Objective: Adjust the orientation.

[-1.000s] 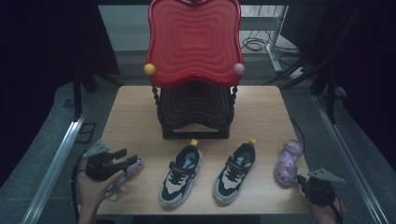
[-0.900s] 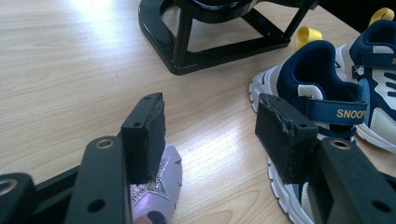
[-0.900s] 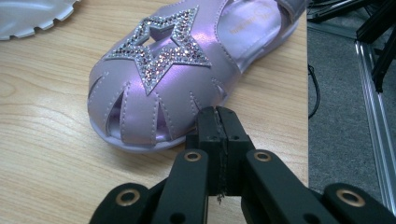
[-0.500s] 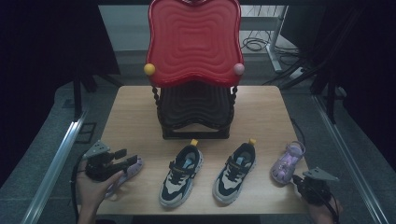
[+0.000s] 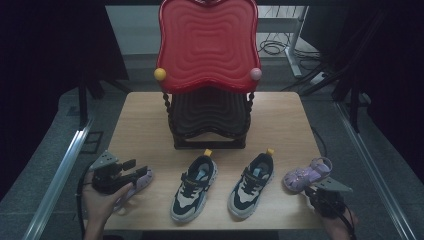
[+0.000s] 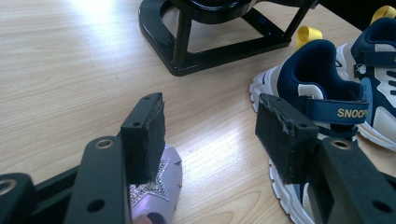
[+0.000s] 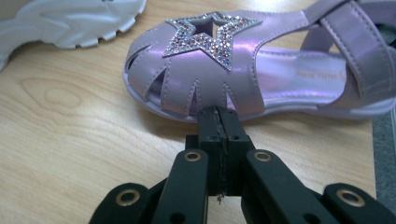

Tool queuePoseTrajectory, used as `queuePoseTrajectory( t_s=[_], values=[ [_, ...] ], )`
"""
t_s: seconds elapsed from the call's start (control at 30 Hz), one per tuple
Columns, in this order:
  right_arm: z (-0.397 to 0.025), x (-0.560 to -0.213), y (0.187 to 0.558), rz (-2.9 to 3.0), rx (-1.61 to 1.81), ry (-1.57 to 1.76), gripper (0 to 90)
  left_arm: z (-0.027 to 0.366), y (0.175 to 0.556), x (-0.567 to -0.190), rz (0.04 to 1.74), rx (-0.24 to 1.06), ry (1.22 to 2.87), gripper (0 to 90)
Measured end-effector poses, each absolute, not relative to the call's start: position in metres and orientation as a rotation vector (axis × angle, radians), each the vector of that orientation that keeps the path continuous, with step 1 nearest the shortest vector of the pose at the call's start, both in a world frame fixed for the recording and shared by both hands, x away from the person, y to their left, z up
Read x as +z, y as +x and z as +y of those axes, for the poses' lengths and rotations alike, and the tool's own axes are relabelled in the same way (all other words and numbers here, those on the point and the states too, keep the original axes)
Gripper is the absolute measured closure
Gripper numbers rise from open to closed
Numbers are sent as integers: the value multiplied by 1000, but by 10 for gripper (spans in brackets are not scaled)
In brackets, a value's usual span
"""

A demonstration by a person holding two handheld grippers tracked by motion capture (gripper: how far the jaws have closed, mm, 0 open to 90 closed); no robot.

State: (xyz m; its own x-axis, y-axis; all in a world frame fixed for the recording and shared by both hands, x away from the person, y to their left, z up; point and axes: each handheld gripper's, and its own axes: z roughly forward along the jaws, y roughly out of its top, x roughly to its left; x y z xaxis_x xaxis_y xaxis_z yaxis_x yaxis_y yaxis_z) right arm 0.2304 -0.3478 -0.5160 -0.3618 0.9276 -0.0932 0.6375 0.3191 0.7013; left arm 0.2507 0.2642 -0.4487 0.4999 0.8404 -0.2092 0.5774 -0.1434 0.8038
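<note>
Near the front edge of the wooden table [image 5: 145, 115] four shoes lie in a row. At far left a lilac sandal [image 5: 134, 186] sits by the near-left corner, and the left gripper [image 5: 131, 170] hangs over it with jaws spread wide; in the left gripper view one pad [image 6: 148, 135] stands just above the sandal's glittery star [image 6: 152, 189], the other pad sits toward the left sneaker [image 6: 322, 93], and nothing is gripped between them. That navy and white sneaker [image 5: 195, 186] and its mate [image 5: 251, 184] lie side by side in the middle, toes toward the person, yellow heel tabs pointing far. Right of them, near the right edge, lies a second lilac sandal [image 5: 306, 175]. The right gripper [image 7: 218, 122] has its jaws pressed together, tips touching or just short of this sandal's sole edge below the star; it holds nothing.

Behind the sneakers a black rack [image 5: 209, 120] with a red wavy top [image 5: 207, 42] fills the middle of the table, blocking reach to the far side. Bare wood lies open to the left and right of the rack. Both sandals sit close to table edges, with little spare room beyond them.
</note>
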Motion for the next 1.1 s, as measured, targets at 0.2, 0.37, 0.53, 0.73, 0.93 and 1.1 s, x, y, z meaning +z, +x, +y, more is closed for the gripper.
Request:
queuePoseTrajectory(
  t_s=[0.2, 0.37, 0.53, 0.73, 0.93, 1.1],
  values=[
    [-341, -514, 234, 2102, 798, 1367, 898, 264, 252, -450, 1187, 362, 1843, 430],
    [-334, -515, 238, 2123, 798, 1345, 897, 262, 253, -452, 1186, 358, 1851, 430],
    [-322, -516, 244, 2142, 804, 1322, 898, 262, 253, -452, 1185, 356, 1853, 430],
    [-313, -515, 249, 2137, 790, 1308, 898, 262, 254, -453, 1188, 354, 1857, 429],
    [-304, -515, 254, 2121, 756, 1306, 897, 261, 254, -454, 1187, 353, 1863, 429],
    [-300, -516, 259, 2093, 747, 1320, 897, 260, 255, -454, 1188, 352, 1868, 429]
  ],
)
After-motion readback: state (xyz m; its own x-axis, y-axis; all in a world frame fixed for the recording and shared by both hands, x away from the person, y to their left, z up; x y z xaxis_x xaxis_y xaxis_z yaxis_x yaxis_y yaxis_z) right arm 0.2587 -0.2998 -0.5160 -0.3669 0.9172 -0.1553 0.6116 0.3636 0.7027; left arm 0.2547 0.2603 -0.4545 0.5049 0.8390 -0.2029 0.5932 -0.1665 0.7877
